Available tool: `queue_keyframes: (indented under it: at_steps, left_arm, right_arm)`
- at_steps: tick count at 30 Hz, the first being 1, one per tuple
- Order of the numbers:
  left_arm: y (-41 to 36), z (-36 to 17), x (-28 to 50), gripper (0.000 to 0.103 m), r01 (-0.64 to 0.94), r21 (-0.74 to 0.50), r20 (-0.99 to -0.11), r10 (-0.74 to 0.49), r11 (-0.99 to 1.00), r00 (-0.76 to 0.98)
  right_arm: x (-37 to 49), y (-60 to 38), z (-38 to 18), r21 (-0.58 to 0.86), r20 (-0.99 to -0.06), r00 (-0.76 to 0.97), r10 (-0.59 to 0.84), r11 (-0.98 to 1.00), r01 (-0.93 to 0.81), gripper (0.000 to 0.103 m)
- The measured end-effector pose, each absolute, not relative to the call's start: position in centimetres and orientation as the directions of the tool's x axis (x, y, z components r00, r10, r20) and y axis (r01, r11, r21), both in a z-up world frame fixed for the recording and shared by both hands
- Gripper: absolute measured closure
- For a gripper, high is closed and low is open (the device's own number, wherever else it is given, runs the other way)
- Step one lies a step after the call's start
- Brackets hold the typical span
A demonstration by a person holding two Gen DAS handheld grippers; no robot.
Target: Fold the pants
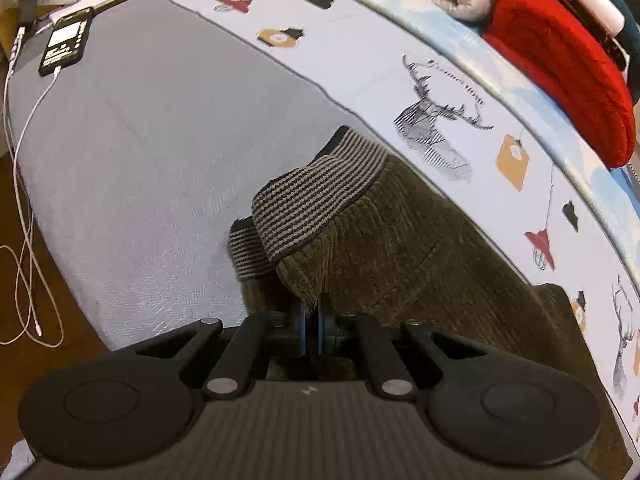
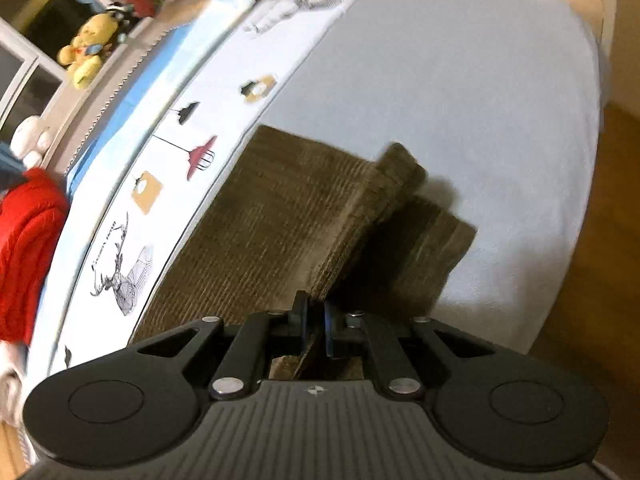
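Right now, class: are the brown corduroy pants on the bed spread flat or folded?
Folded, partly. In the right wrist view one leg end of the pants lies over the other; in the left wrist view the striped waistband is doubled.

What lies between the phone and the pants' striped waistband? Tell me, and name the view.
Nothing but bare grey sheet. The left wrist view shows the phone at the far corner and the striped waistband of the pants apart from it.
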State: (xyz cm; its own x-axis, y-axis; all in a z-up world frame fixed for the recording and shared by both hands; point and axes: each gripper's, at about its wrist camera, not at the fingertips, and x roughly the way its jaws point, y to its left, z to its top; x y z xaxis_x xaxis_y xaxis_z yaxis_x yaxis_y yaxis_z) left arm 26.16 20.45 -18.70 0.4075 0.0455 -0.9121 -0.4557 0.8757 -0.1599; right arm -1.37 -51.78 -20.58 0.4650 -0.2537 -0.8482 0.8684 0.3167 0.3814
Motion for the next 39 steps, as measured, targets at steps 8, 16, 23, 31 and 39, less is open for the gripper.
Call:
queue_keyframes:
  at_steps: [8,16,23,31,39]
  left_arm:
    - [21.3,-20.0,26.3,0.098,-0.449,-0.131,-0.919,0.062,0.884,0.39]
    - [20.8,-19.3,25.6,0.045,-0.446,-0.1,-0.91,0.1,0.89,0.403]
    - [18.5,-17.3,23.3,0.024,-0.389,-0.121,-0.888,0.075,0.913,0.453]
    - [19.5,-14.4,21.4,0.024,-0.362,-0.116,-0.862,0.087,0.925,0.499]
    - [18.9,-13.8,19.8,0.024,-0.335,-0.228,-0.871,-0.037,0.914,0.491]
  right_arm:
    - [-0.9,-54.0,-24.5,0.264,-0.936,0.303,-0.177,0.215,0.94,0.095]
    - [-1.3,-53.1,-22.7,0.093,-0.926,0.157,-0.343,0.196,0.976,0.04]
    - [-3.2,-51.7,-20.4,0.303,-0.865,0.375,-0.333,0.247,0.92,0.04]
    - [-1.3,-45.3,-18.8,0.48,-0.76,0.618,-0.2,0.468,0.742,0.04]
    - [3.3,-36.4,-19.8,0.542,-0.75,0.649,0.129,0.683,0.49,0.055]
